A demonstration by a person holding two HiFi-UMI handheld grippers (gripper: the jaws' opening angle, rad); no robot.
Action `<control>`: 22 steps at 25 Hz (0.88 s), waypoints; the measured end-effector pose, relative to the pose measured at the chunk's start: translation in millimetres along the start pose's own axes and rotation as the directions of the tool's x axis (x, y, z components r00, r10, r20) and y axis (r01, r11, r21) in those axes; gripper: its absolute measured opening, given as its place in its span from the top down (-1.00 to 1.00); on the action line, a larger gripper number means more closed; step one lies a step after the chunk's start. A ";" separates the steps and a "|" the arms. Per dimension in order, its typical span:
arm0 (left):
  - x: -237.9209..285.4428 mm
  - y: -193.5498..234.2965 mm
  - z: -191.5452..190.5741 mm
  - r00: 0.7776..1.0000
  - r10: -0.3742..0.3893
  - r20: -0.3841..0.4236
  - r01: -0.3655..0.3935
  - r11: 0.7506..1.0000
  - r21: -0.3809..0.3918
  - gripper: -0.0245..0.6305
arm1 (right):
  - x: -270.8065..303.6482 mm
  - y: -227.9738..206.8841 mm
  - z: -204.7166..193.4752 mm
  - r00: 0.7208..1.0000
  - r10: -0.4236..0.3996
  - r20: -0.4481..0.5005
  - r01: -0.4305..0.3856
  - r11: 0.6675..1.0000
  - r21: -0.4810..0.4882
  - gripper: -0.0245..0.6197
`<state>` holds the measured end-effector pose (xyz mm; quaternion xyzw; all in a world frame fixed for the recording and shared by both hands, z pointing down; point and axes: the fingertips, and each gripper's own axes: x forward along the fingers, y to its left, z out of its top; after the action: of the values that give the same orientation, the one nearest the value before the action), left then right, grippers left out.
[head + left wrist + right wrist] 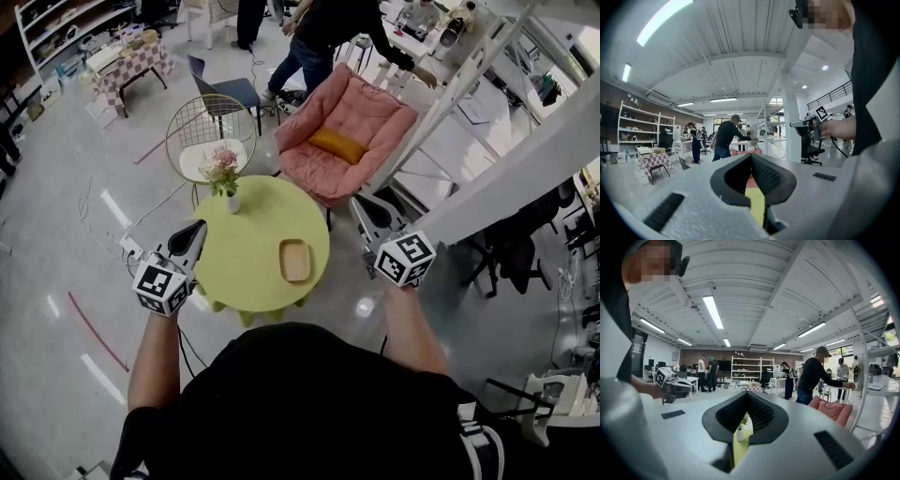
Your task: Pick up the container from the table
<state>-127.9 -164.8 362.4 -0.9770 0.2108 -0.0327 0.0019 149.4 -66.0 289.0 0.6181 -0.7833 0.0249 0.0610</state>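
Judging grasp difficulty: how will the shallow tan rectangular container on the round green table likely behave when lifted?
The shallow tan rectangular container looks rigid and probably light: small, apparently empty. Lying flat on the round green table, it seems unlikely to roll; its low rim may offer little grip.

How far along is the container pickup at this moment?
Done: nothing yet. The container lies flat on the green table, apart from the flower vase, with nothing touching it. In hand: nothing. The left gripper and right gripper hang at either side of the table, fingers closed and empty. Left to do: open a gripper, reach the container, grip it and lift.
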 end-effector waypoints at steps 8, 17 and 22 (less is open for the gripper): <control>14.5 19.0 7.6 1.000 -0.023 0.012 0.023 1.000 -0.003 0.87 | 21.1 -15.9 1.5 1.000 -0.028 -0.012 0.029 0.999 0.026 0.90; 34.4 7.9 14.8 0.999 -0.045 0.026 0.045 0.999 0.002 0.87 | 19.6 -31.3 -13.2 0.999 -0.035 -0.023 0.036 0.997 0.064 0.90; 34.5 2.2 14.5 1.000 -0.010 0.016 0.010 1.000 0.004 0.87 | 20.5 -47.9 -26.7 0.999 -0.014 -0.036 0.017 0.996 0.084 0.90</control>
<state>-96.5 -181.2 350.1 -0.9782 0.2059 -0.0251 0.0054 192.9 -94.0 316.4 0.6257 -0.7755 0.0684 0.0491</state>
